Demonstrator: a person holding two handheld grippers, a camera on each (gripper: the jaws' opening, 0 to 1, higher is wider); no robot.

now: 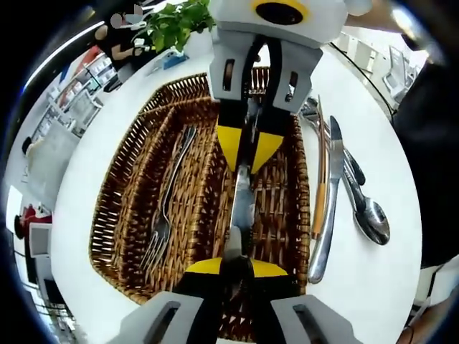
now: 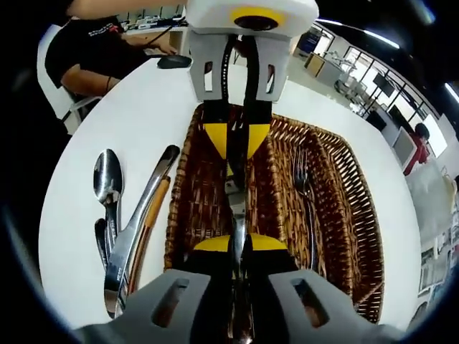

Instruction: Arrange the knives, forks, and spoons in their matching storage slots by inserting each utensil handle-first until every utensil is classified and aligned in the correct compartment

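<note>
A shiny metal utensil (image 1: 242, 204), probably a knife though its type cannot be told for certain, is held lengthwise over a compartment of the brown woven wicker tray (image 1: 129, 186). It is gripped at both ends. In the left gripper view the left gripper (image 1: 235, 266) is seen at the bottom with its yellow-tipped fingers (image 1: 204, 266) closed together on the near end of the utensil, while the right gripper (image 1: 249, 147) reaches in from the top, its fingers clamped on the far end. In the right gripper view the same hold is seen from the other side: the right gripper (image 2: 239, 244) is pinched on the utensil (image 2: 237, 215) at the bottom, and the left gripper (image 2: 237, 140) is clamped on it from above.

A silver metal fork (image 1: 166, 208) is seen lying lengthwise in the neighbouring compartment of the tray (image 2: 344, 208); the fork (image 2: 307, 208) is apart from the held utensil, with a woven divider between them.

Just beside the tray, on the round white desk (image 1: 93, 150), a small group of cutlery is laid close together: a silver table knife (image 1: 326, 215), a wooden-coloured stick-like handle (image 1: 319, 186) touching it, and a silver spoon (image 1: 369, 215). In the right gripper view these are seen as the knife (image 2: 136, 229), the handle (image 2: 149, 222) and the spoon (image 2: 107, 179).

A green leafy plant (image 1: 176, 25) is seen past the tray, and a person's dark-sleeved arm (image 2: 90, 54) is seen at the desk (image 2: 143, 115) edge.
</note>
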